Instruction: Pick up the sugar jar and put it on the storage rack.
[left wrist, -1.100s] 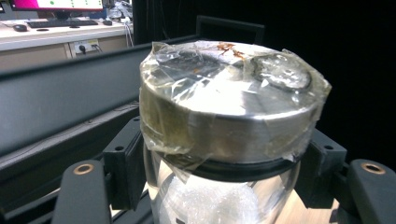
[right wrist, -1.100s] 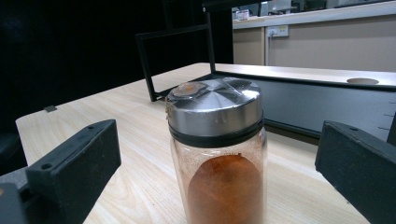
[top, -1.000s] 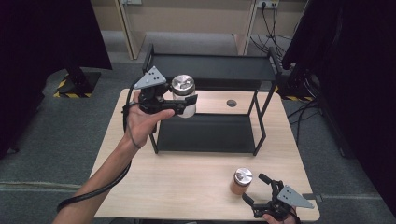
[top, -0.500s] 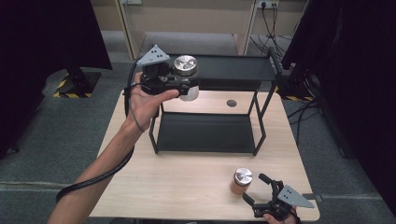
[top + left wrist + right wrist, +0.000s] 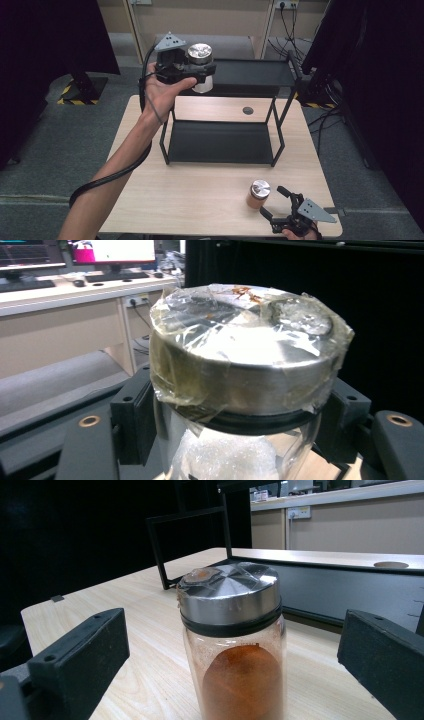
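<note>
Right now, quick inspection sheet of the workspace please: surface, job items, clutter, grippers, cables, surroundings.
Surface: light wooden table with a round hole near its far edge.
Job's things: white-filled jar with a steel lid, held up at the top shelf of the black rack; orange spice jar upright on the table.
Clutter: nothing seen.
Grippers: left gripper shut on the white-filled jar; right gripper open, jaws either side of the orange spice jar, apart from it.
Cables: black cable trailing along the left forearm.
Surroundings: grey floor, dark curtains, wall sockets behind.
</note>
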Available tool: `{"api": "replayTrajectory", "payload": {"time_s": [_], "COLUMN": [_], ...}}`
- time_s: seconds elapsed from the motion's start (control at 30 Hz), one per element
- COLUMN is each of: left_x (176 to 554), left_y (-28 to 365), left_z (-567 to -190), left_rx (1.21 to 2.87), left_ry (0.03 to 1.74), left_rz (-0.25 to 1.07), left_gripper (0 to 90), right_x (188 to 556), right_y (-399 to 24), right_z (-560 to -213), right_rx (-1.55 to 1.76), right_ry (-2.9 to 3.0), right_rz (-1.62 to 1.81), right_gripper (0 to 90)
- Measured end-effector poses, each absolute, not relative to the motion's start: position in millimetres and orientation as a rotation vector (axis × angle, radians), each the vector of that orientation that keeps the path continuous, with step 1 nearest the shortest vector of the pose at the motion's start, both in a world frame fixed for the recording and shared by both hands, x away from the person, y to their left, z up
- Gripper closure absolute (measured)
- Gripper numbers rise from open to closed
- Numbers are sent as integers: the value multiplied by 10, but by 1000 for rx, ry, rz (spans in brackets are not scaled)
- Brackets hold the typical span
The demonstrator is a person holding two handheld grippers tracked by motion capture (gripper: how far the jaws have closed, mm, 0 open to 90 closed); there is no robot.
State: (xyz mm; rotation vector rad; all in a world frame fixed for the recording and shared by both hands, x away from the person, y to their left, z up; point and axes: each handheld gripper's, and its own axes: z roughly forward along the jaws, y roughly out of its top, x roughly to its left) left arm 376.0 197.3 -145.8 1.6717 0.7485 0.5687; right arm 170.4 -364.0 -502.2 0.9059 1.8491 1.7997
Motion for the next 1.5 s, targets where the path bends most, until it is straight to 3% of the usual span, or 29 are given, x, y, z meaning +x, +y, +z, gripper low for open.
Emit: {"api": "replayTrajectory", "payload": {"time_s": [0.97,1.5], "left_x": [4174,4185], "left_y": [1708,1603], "left_z": [-1564,-1655], "left_rx": [1625,1609], "left_ry": [890,940], "left_rz": [716,747], "left_gripper": [309,307], "right_x": [1705,1703], "right_y": [-3647,-3646], "right_z": [-5024,-5024], "right_rx": [898,893], "right_ry": [1855,1856], "right_rz": [1804,1807], "right_gripper": [3,3]}}
